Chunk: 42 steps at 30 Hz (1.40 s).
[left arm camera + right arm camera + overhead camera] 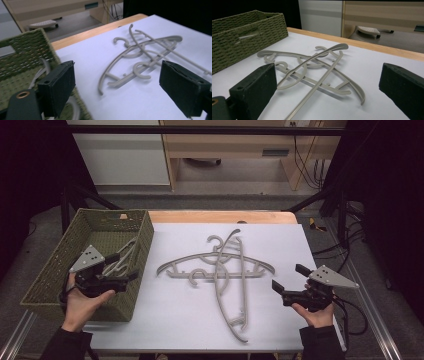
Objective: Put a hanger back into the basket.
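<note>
Hangers (pixel 220 270) lay crossed on the white mat just right of the basket (pixel 60 270), which already held one hanger (pixel 122 257). Left gripper (pixel 127 267) hovered over the basket's right wall, jaws wide and empty; right gripper (pixel 287 277), also wide, waited beyond the pile. Best to pinch the topmost hanger first.

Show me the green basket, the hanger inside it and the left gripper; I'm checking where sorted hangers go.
Green basket (pixel 75 227): high view, on its far left woven wall.
Hanger in the basket (pixel 126 251): high view, on its pale arm.
Left gripper (pixel 125 266): high view, midway between its open fingertips.
</note>
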Motion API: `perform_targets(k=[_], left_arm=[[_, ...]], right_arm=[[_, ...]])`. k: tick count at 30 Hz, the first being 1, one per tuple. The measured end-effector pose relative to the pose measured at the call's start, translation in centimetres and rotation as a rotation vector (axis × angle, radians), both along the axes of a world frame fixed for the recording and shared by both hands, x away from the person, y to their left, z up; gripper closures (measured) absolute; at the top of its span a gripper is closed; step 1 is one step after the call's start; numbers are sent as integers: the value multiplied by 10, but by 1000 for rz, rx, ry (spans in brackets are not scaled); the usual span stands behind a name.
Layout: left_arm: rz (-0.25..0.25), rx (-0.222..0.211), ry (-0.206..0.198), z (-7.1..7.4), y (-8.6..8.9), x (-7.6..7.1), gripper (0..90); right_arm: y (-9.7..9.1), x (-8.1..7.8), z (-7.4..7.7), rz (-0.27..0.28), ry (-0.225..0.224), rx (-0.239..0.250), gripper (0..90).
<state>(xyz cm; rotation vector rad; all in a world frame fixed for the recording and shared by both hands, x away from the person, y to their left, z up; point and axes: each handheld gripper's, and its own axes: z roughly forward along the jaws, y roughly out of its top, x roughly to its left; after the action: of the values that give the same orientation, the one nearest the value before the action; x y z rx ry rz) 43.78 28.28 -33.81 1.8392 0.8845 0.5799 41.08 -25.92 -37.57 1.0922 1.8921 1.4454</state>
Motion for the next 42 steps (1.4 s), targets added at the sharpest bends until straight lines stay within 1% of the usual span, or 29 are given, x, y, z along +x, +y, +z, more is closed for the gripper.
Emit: perform_targets(k=[2,6,9,11,13,20,22,26,30,36,39,42], left_arm=[[-5,-23,-8,-2,-7,-2,123],[-23,-39,-18,-8,-23,-5,114],[-33,-46,-17,-14,-34,-8,105],[-42,-36,-14,-18,-41,-9,97],[-47,-39,-17,-22,-47,-11,95],[-57,-54,9,-34,-65,-15,88],[-66,-45,13,-39,-72,-15,90],[-83,-36,42,-51,-84,-15,91],[-96,-14,69,-61,-98,-14,92],[-117,26,92,-71,-120,-12,97],[-131,31,97,-74,-130,-9,98],[-143,32,112,-76,-141,-6,99]], right_arm=[[0,0,0,1,0,0,16],[-1,-1,0,0,-3,1,16],[0,-1,0,-2,-2,1,16],[-1,-1,0,-1,-2,1,16],[-1,-1,1,-2,-3,4,16],[0,-1,0,0,-3,1,15],[0,-1,0,2,-2,2,15],[0,-1,0,0,0,3,15],[1,-2,0,2,0,4,15],[2,-2,-1,6,5,3,15],[3,-1,-1,8,2,4,15],[3,-1,-1,7,5,3,13]])
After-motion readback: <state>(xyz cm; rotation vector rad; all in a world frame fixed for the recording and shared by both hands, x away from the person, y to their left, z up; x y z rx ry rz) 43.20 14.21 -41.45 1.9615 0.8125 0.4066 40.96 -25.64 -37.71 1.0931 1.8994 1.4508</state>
